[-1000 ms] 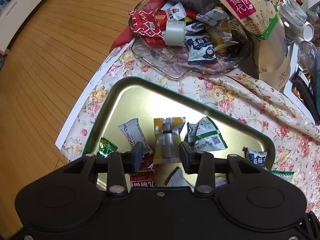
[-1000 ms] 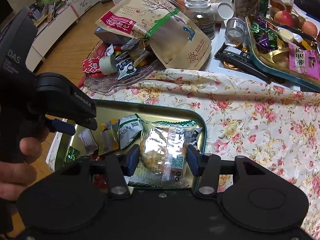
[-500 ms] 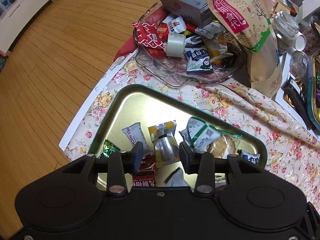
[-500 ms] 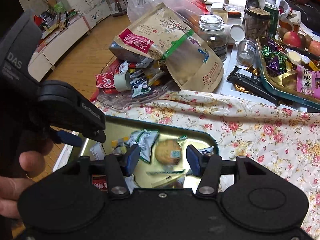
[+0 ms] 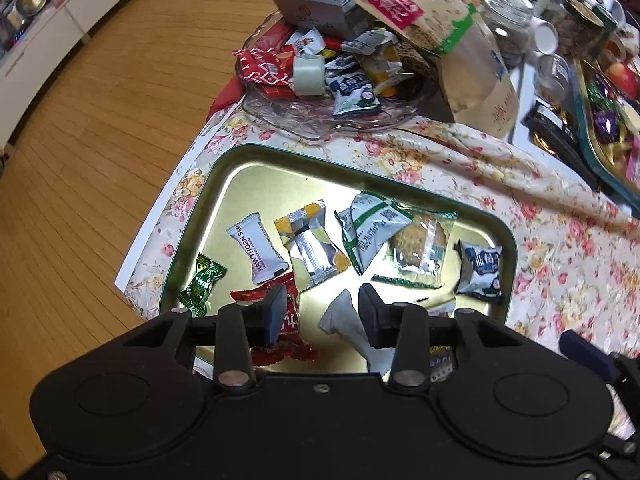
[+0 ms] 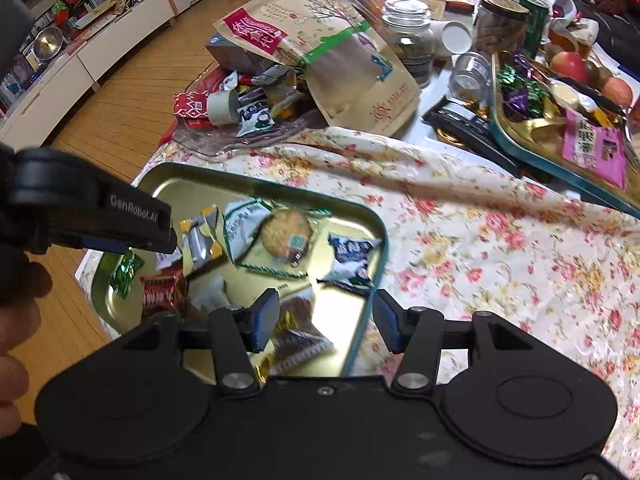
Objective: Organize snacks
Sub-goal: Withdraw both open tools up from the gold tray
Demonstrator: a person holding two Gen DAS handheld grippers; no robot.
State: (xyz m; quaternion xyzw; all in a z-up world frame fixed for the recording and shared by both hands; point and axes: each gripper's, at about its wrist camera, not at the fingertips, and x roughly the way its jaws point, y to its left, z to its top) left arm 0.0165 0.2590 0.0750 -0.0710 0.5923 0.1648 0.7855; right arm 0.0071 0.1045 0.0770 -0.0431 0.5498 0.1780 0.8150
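Note:
A gold tray with a green rim [image 5: 216,184] [image 6: 376,236] lies on the floral cloth and holds several wrapped snacks. Among them are a round cookie packet [image 5: 418,246] [image 6: 286,236], a white hawthorn packet [image 5: 258,252], a yellow-silver packet [image 5: 314,250] and a blue-white packet [image 5: 480,268]. My left gripper [image 5: 322,308] hangs open over the tray's near part, above a red packet [image 5: 288,320], with nothing between its fingers. My right gripper [image 6: 326,320] stands open and empty over the tray's near right corner. A glass dish [image 5: 320,120] behind the tray holds more snacks.
A large paper bag [image 6: 320,48] and a grey box [image 5: 316,0] lean over the glass dish. Jars [image 6: 408,28], a black comb-like object [image 6: 468,128] and a second tray of candies [image 6: 560,136] stand at the right. The table's edge and wooden floor [image 5: 100,120] are at the left.
The right gripper let go of the cookie packet, which now lies in the tray. Both grippers have pulled up and back from the tray.

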